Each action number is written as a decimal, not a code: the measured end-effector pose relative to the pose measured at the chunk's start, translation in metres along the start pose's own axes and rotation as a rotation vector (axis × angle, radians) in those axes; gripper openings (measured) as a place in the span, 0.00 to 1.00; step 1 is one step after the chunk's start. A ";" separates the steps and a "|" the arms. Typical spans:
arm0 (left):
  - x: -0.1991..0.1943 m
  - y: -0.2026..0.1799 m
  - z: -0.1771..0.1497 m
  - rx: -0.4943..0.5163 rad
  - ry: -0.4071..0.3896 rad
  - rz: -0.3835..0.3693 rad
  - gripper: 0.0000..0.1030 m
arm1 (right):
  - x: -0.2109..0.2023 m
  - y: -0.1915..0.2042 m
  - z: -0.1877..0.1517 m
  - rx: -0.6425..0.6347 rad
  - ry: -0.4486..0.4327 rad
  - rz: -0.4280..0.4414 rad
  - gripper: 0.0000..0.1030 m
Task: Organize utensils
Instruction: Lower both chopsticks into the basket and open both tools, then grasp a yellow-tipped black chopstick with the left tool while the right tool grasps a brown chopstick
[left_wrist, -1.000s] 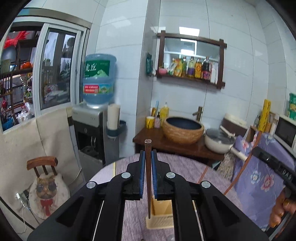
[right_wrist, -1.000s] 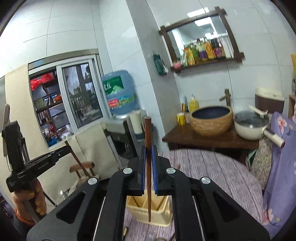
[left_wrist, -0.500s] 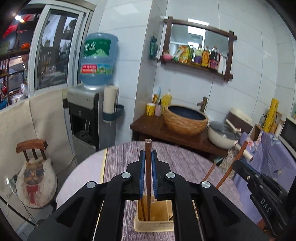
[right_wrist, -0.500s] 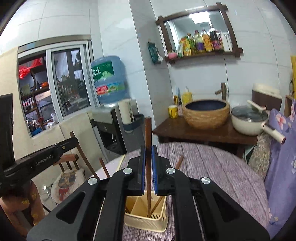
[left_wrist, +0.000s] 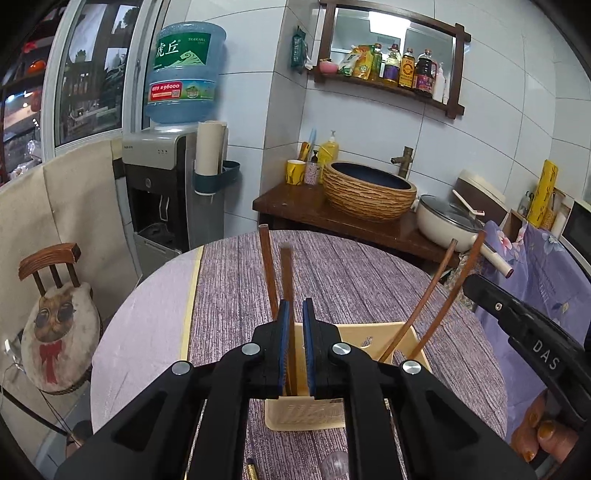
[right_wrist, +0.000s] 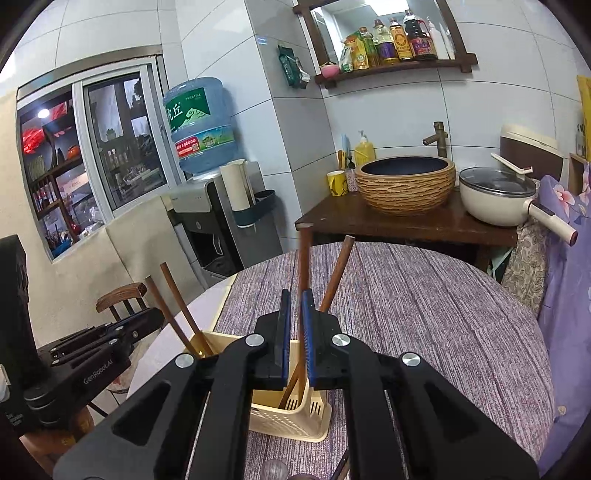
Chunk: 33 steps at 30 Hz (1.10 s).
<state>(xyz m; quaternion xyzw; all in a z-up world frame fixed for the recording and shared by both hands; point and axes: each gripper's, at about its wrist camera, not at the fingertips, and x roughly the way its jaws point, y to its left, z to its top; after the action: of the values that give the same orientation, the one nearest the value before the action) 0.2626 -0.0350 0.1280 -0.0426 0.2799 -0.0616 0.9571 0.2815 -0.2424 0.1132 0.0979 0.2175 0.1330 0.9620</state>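
Left gripper (left_wrist: 294, 314): its jaws have just been opening; the blue pads stand a little apart, with a brown chopstick (left_wrist: 286, 280) upright in the gap. Its top looks blurred, so I judge it loose and dropping, though I cannot tell for sure.

Right gripper (right_wrist: 294, 302): in the right wrist view a second chopstick (right_wrist: 303, 273) stands between the pads. A slim gap shows beside it, yet the jaws are as closed as they get; I take it as clamped, and the fisheye leaves that unsure.

Holder (left_wrist: 384, 334): a cream plastic basket on the purple cloth (left_wrist: 351, 273) of the round table, right under both grippers. Four brown sticks already stand or lean in it, two on each side.

Step in hand: dropping the chopsticks tip-first into the holder.

Doing it well: keep each stick near upright over an open compartment, part the jaws only slightly so it slides down without toppling, then lift straight up clear of the leaning sticks.

Risk: a raised gripper could catch a leaning stick and tip the light basket.

Further back: a woven basin (left_wrist: 369, 194) on a dark side table, well apart from the work.
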 end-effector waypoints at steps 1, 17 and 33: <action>-0.001 0.000 -0.001 0.004 -0.005 0.000 0.30 | -0.001 0.000 -0.001 -0.003 0.000 0.002 0.07; -0.034 0.018 -0.069 0.050 -0.053 -0.087 0.95 | -0.067 -0.013 -0.077 -0.015 -0.073 -0.092 0.80; -0.016 0.050 -0.165 0.042 0.120 0.052 0.95 | -0.036 -0.045 -0.186 0.026 0.242 -0.215 0.82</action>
<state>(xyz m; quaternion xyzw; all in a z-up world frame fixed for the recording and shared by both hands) 0.1648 0.0093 -0.0083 -0.0117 0.3363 -0.0450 0.9406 0.1773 -0.2713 -0.0483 0.0696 0.3426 0.0373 0.9361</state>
